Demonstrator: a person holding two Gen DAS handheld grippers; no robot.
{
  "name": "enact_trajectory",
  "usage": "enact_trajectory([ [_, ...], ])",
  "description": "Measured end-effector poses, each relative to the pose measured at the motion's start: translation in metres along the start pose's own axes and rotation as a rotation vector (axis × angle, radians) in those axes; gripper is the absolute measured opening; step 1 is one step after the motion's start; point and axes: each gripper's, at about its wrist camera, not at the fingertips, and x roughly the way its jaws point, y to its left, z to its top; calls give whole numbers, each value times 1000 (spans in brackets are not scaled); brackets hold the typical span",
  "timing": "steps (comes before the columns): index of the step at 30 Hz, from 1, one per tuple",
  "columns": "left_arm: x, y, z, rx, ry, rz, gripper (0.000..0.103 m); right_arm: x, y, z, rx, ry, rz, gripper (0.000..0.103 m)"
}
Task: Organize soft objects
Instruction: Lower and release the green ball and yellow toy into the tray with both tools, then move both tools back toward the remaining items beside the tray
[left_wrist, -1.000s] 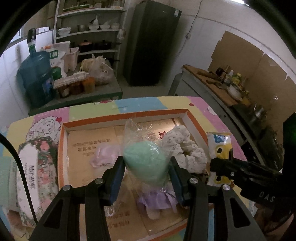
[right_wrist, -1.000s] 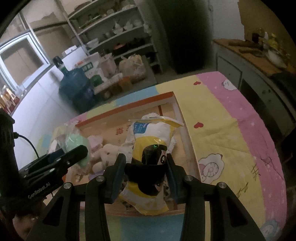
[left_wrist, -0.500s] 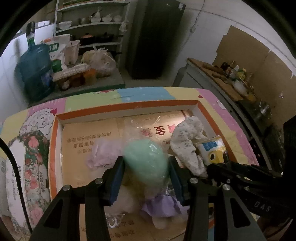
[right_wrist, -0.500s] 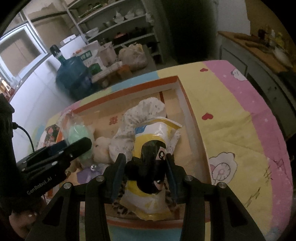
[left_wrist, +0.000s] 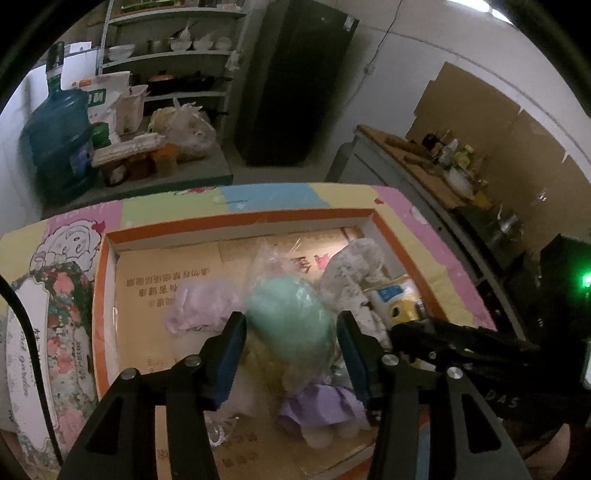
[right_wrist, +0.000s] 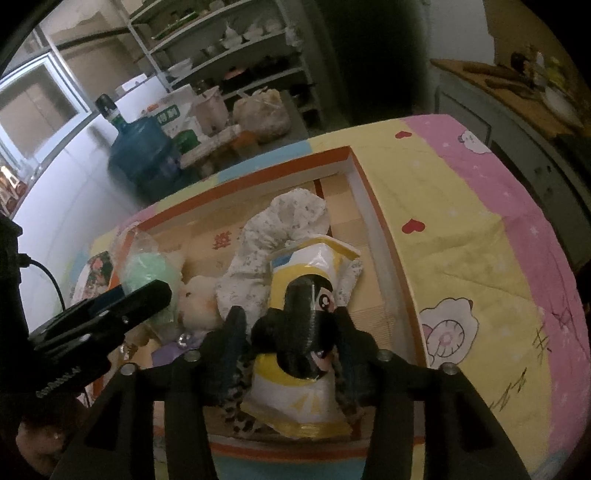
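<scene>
**Both toys going down into the box**

I am releasing: my left gripper (left_wrist: 290, 332) opens around the bagged green plush (left_wrist: 291, 317), my right gripper (right_wrist: 288, 332) opens off the yellow packaged doll (right_wrist: 306, 332), both low inside the cardboard tray (left_wrist: 236, 223). Next, I judge, lift clear

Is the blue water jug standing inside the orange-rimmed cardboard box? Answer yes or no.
No: the blue water jug stands on the floor beyond the table, outside the orange-rimmed cardboard box.
</scene>
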Motion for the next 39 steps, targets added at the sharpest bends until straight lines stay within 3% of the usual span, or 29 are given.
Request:
enact_trajectory([
  [6, -22, -5, 3, 7, -35, -36, 51, -14, 1, 1, 11, -35, -6, 59],
  [15, -51, -1, 1, 9, -61, -22, 51, -32, 7, -5, 29, -64, -9, 60],
  [29, -121, 15, -16, 44, -165, 54, 51, -70, 39, -25, 34, -118, 3, 60],
  [39, -175, 52, -37, 21, -222, 94, 51, -85, 81, -49, 18, -124, 3, 60],
])
